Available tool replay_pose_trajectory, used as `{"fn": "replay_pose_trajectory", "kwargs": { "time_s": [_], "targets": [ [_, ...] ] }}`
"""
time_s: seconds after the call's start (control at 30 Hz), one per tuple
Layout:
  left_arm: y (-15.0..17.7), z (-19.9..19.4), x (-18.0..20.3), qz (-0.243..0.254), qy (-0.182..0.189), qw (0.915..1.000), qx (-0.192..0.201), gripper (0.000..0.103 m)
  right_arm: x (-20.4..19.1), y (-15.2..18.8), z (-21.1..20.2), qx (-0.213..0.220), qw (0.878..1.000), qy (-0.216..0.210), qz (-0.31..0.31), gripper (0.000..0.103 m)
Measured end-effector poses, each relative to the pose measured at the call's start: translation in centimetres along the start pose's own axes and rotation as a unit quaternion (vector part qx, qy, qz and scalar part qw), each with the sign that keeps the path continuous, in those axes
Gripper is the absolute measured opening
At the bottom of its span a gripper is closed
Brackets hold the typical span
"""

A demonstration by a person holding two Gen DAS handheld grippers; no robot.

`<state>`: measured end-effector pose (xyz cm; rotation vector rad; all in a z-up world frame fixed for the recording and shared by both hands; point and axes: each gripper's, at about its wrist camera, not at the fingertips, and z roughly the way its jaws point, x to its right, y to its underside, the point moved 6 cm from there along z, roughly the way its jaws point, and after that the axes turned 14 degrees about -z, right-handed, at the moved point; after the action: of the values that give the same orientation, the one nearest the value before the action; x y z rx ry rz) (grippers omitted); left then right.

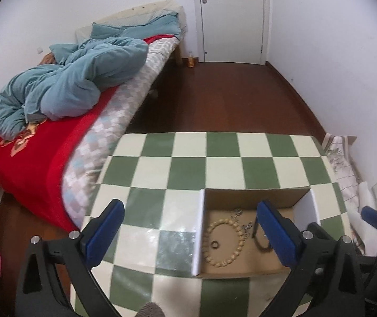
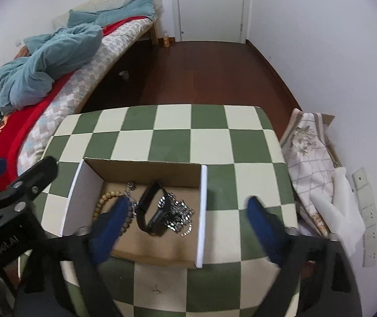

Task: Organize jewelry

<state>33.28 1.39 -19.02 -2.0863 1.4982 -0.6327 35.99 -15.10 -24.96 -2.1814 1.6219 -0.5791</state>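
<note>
**Jewelry lying in an open cardboard box on a checkered table**

A shallow brown cardboard box [image 2: 162, 245] with white side flaps is sitting on a table covered in a green and cream checkered cloth [image 2: 172, 137]. Inside it, a loop of pale wooden beads [image 1: 224, 243] is lying flat with a small dark ring [image 1: 215, 245] resting inside the loop. Beside the beads, a black wristband watch [image 2: 152, 211] is lying next to a tangled heap of shiny silver chain jewelry [image 2: 179, 212].

The left gripper [image 1: 188, 233] with blue pads is hovering above the box's left flap, jaws standing wide apart and holding nothing. The right gripper [image 2: 188, 227] is hovering over the box's right flap, jaws likewise spread wide and gripping nothing.

Behind the table, dark red-brown wooden flooring [image 2: 215, 74] is running to a closed white door [image 1: 230, 15]. At the left, a bed with a red blanket [image 1: 30, 158] is carrying a crumpled teal duvet [image 1: 77, 79]. White walls are enclosing the room.
</note>
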Motion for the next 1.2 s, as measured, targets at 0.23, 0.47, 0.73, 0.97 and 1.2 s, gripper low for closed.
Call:
{"fn": "replay_pose_trajectory", "kwargs": {
  "time_s": [0.23,0.47,0.73,0.97,1.2],
  "targets": [
    [0.8,-2.0,-1.6,0.002,-0.021,0.9998,-0.008,0.103,0.3,1.5,-1.9,-0.025,1.0,0.011,0.01,0.103],
    [1.8,-6.3,-2.1,0.007,-0.006,0.9999,-0.014,0.103,0.6,3.3,-6.2,-0.02,0.999,0.012,0.028,0.103],
    [2.8,-13.4,-3.0,0.006,0.023,0.9997,0.005,0.103,0.5,5.2,-13.8,0.009,0.999,0.02,0.03,0.103],
    [3.0,-19.5,-3.5,0.002,0.042,0.9988,0.024,0.103,0.3,6.4,-21.2,0.046,0.998,0.034,0.027,0.103],
    [3.5,-23.8,-4.2,0.002,0.057,0.998,0.029,0.103,0.2,7.8,-27.5,0.067,0.997,0.042,0.022,0.103]
  ]
}}
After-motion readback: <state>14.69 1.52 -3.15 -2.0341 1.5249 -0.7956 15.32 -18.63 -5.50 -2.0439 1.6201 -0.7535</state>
